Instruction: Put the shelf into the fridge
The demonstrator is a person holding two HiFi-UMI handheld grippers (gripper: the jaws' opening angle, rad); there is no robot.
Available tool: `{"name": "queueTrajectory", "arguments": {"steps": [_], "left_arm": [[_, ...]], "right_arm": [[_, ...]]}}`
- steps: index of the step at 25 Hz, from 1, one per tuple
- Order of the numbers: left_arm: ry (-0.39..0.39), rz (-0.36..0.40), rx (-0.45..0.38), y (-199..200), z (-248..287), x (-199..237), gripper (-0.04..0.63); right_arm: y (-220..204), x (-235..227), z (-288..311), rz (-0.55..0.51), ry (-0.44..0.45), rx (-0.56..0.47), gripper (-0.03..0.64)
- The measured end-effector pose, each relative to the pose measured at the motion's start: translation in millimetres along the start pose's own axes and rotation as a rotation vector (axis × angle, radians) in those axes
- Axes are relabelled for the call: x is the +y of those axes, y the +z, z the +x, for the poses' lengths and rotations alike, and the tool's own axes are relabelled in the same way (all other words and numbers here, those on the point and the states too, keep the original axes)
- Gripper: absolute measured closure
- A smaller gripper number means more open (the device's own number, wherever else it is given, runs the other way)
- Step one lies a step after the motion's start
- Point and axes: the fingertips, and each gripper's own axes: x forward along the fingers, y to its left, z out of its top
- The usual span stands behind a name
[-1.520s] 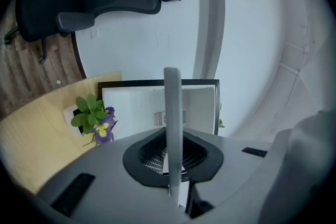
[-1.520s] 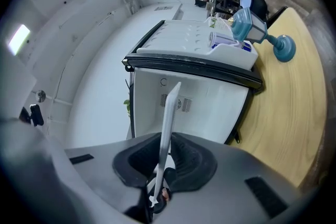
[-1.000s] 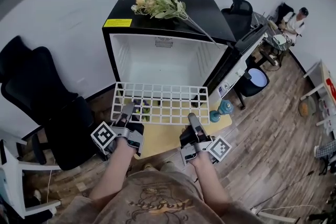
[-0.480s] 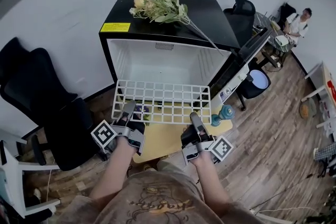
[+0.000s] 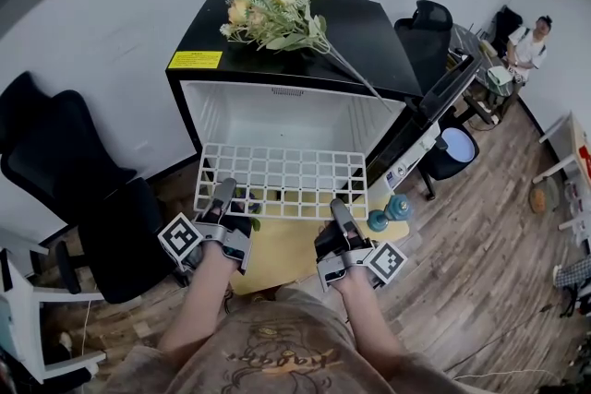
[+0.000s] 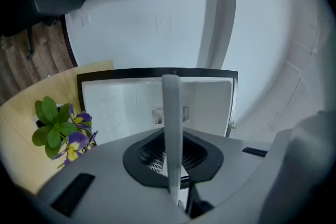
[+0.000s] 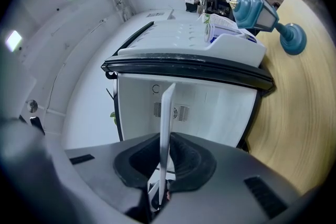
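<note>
The white wire shelf [image 5: 282,180] lies flat and level, held by its near edge in both grippers. My left gripper [image 5: 224,192] is shut on the near left part, my right gripper [image 5: 337,209] on the near right part. The shelf's far edge sits at the mouth of the open black fridge [image 5: 194,60], whose white inside [image 5: 286,120] holds nothing. In the left gripper view the shelf [image 6: 171,113] runs edge-on between the jaws of the left gripper [image 6: 171,170]. In the right gripper view the shelf [image 7: 167,113] likewise runs edge-on through the right gripper [image 7: 163,168].
The fridge door [image 5: 434,97] hangs open to the right. A bunch of flowers [image 5: 272,5] lies on the fridge top. Below the shelf is a round wooden table [image 5: 286,244] with a blue ornament [image 5: 388,212] and a small plant [image 6: 58,131]. Black chairs [image 5: 55,171] stand left; a person [image 5: 531,41] sits far right.
Both grippers have carried the shelf forward toward the fridge. Its far edge has come up to the fridge's opening. The grips are unchanged.
</note>
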Motion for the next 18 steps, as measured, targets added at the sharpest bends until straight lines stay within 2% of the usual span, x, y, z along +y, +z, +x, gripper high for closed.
{"name": "queueTrajectory", "arguments": {"steps": [18], "left_arm": [[-0.001, 0.0, -0.004, 2.5, 9.2, 0.0, 0.548]], "right_arm": [[3.6, -6.6, 5.7, 0.029, -0.005, 0.005, 0.584]]}}
